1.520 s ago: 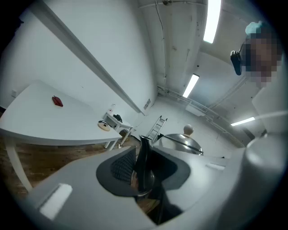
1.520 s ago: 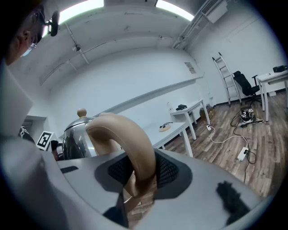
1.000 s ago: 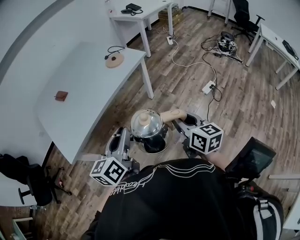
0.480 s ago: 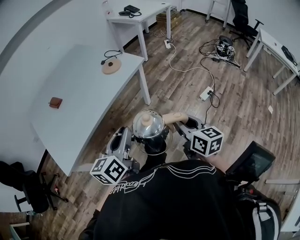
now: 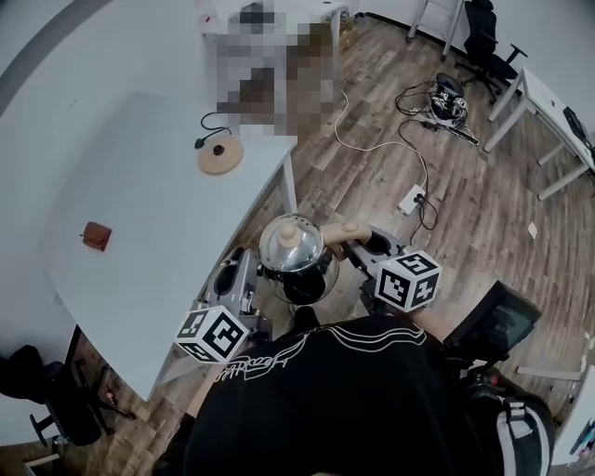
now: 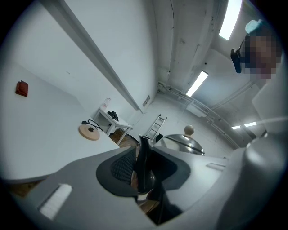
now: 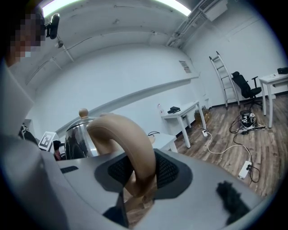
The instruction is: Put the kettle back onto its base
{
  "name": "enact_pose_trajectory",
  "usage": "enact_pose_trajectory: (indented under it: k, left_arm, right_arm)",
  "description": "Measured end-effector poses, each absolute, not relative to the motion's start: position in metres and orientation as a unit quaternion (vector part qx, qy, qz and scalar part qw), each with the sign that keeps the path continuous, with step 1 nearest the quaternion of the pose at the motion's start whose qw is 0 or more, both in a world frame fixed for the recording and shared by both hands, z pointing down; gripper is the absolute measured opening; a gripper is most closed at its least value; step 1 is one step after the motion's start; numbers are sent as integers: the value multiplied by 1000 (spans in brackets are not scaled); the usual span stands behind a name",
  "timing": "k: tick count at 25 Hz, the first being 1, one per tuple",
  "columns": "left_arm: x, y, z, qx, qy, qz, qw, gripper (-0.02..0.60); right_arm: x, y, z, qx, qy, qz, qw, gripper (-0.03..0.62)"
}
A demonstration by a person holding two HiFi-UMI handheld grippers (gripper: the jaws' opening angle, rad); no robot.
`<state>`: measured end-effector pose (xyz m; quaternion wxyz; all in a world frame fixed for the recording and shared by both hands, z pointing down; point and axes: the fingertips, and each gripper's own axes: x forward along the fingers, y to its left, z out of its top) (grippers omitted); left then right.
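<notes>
A steel kettle (image 5: pixel 293 251) with a tan knob on its lid hangs between both grippers, just off the corner of the white table (image 5: pixel 139 214). My right gripper (image 5: pixel 358 244) is shut on its curved tan handle (image 7: pixel 130 143), which fills the jaws in the right gripper view. On the kettle's other side, my left gripper (image 5: pixel 251 270) is shut on the dark narrow spout (image 6: pixel 145 166). The lid (image 6: pixel 182 143) shows beyond the left jaws. The round tan base (image 5: pixel 220 156) with a black cord lies on the table's far end, apart from the kettle, and the base (image 6: pixel 90 132) also shows in the left gripper view.
A small red-brown object (image 5: pixel 96 233) lies on the table's left part. Cables and a power strip (image 5: pixel 410 199) trail over the wooden floor to the right. A second table (image 5: pixel 548 93) and an office chair (image 5: pixel 483 28) stand far right. A black chair (image 5: pixel 46 400) is at lower left.
Both grippers and the kettle have travelled toward the white table, whose corner and base now lie closer. Neither grip has changed.
</notes>
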<state>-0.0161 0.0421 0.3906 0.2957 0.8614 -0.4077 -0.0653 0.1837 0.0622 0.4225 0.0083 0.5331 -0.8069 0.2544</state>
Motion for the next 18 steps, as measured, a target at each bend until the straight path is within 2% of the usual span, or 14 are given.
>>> enact_pose_trajectory:
  k: [8,18]
  left_arm:
    - [-68,-116,393,854,-420,-66,300,89]
    - [-75,-121,389,850,-443,-71,276,89]
  right_arm:
    - [133,-105,422,520,-815,256,19,123]
    - [124,-121,424,489,-838,242,12,123]
